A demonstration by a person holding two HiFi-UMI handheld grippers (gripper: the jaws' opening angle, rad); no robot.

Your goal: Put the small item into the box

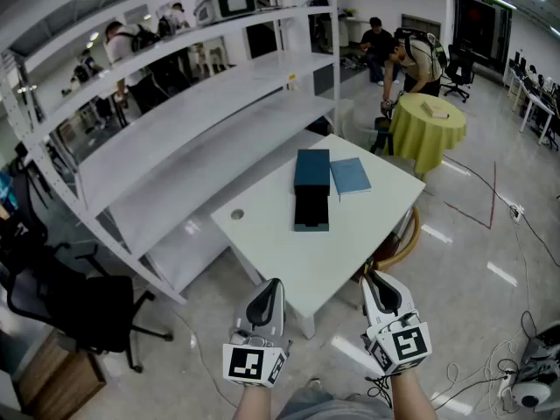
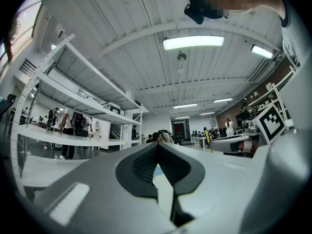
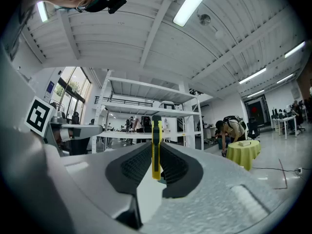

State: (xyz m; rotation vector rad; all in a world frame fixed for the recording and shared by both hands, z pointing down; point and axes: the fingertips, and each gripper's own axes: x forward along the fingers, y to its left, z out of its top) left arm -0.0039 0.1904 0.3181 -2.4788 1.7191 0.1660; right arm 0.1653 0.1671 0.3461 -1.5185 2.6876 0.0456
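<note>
A dark teal box lies on the white table, its black open part toward me. A blue flat lid lies beside it on the right. Both grippers hover near me, off the table's front edge. My right gripper is shut on a slim yellow utility knife that stands upright between the pads. My left gripper has its jaws together with nothing in them. The knife does not show in the head view.
A small round disc lies on the table's left part. White metal shelving runs along the table's left and back. A round table with a yellow-green cloth stands beyond, with people near it. A black office chair sits at left.
</note>
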